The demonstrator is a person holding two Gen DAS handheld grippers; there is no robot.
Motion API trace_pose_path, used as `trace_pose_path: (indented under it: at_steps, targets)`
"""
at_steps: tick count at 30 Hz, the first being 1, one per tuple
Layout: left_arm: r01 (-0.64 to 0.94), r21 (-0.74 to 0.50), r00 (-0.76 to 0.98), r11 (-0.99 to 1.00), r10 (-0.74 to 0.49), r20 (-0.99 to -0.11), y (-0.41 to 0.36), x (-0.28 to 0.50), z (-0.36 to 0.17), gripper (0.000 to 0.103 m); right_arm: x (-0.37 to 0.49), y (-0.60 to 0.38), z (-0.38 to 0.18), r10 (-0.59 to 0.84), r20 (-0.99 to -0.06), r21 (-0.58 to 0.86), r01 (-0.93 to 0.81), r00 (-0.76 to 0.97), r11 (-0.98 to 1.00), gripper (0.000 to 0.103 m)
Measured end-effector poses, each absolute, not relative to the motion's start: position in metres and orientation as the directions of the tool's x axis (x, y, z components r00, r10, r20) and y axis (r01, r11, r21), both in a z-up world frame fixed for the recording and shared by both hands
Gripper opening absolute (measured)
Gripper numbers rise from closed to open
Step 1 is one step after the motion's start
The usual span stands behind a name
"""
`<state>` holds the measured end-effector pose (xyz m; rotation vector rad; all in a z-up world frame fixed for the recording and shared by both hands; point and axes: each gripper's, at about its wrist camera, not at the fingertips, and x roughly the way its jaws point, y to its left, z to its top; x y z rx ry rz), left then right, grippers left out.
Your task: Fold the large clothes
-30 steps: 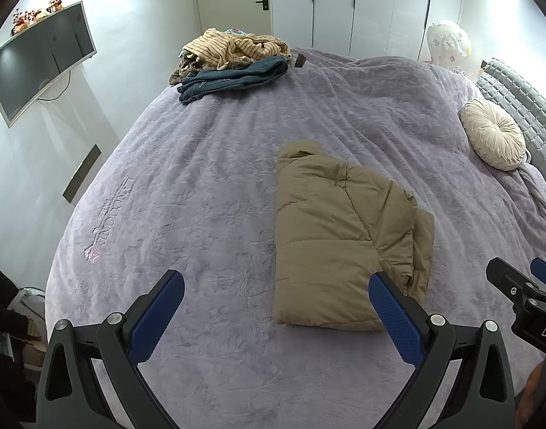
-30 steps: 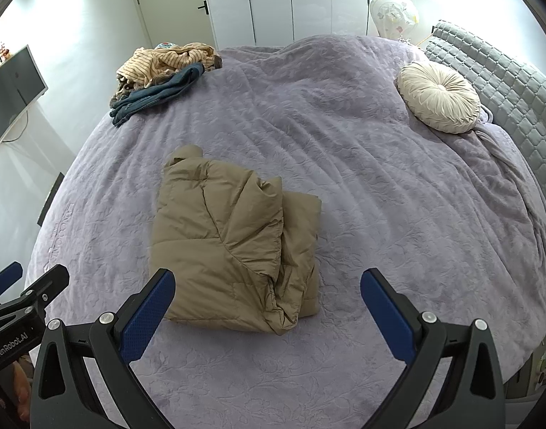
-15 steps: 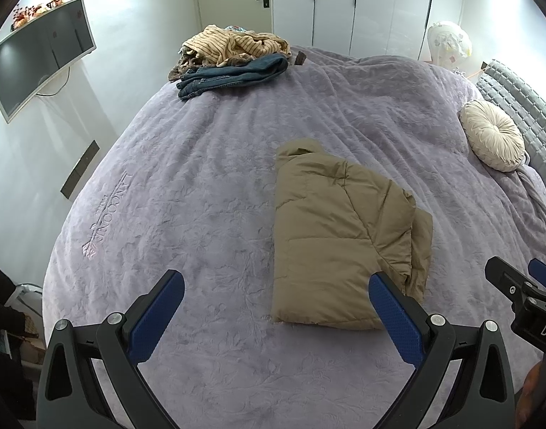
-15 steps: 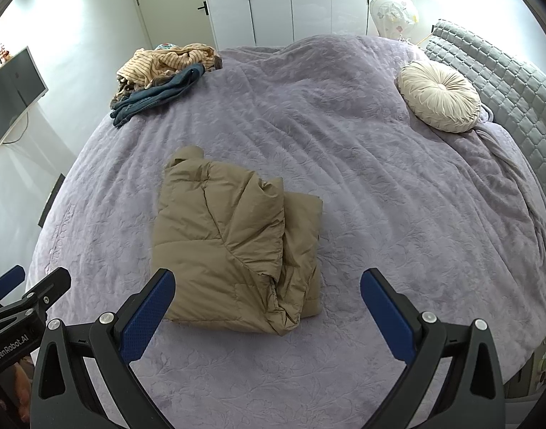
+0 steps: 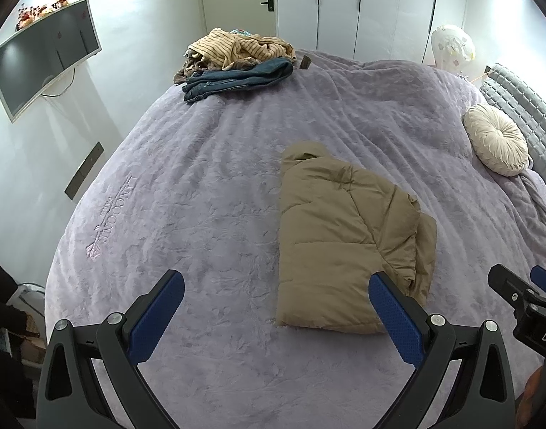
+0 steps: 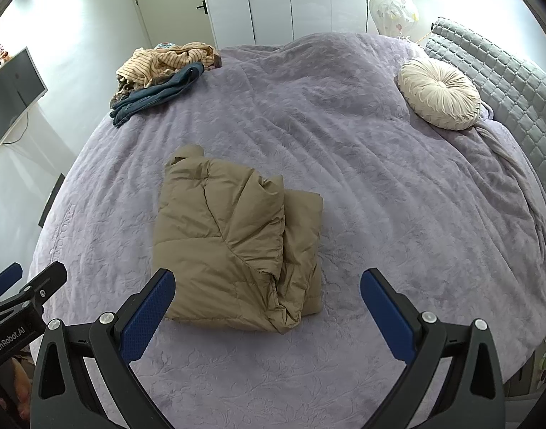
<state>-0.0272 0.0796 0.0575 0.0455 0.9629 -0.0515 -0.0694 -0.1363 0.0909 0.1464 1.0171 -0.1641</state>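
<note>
A tan padded jacket (image 5: 344,236) (image 6: 237,246) lies folded into a compact rectangle near the middle of the lilac bedspread (image 5: 201,186) (image 6: 398,221). My left gripper (image 5: 276,307) hovers above the bed's near edge, open and empty, with the jacket's near corner behind its right finger. My right gripper (image 6: 267,304) is open too, held over the jacket's near end without touching it. Each gripper shows at the other view's edge.
A pile of unfolded clothes (image 5: 237,60) (image 6: 162,75), striped beige over dark blue, sits at the far left corner of the bed. A round cream cushion (image 5: 496,139) (image 6: 437,93) rests by the grey quilted headboard (image 6: 505,85). A monitor (image 5: 44,57) hangs on the left wall.
Both views shift only slightly; the jacket lies as before and both grippers stay open.
</note>
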Motion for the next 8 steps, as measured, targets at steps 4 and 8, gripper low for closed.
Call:
trace_pose_path:
  at_steps: [4, 8]
  targets:
    - [0.074, 0.015, 0.569, 0.997, -0.03, -0.822, 0.081, -0.0247, 0.0583, 0.103, -0.0709, -0.1333, 0.0899, -0.068, -0.855, 0.047, 0.207, 0.514, 0.977, 0.103]
    - [0.076, 0.009, 0.561, 0.997, -0.035, -0.827, 0.0805, -0.0244, 0.0578, 0.103, -0.0697, -0.1356, 0.0909, -0.068, -0.855, 0.047, 0.207, 0.514, 0.977, 0.103]
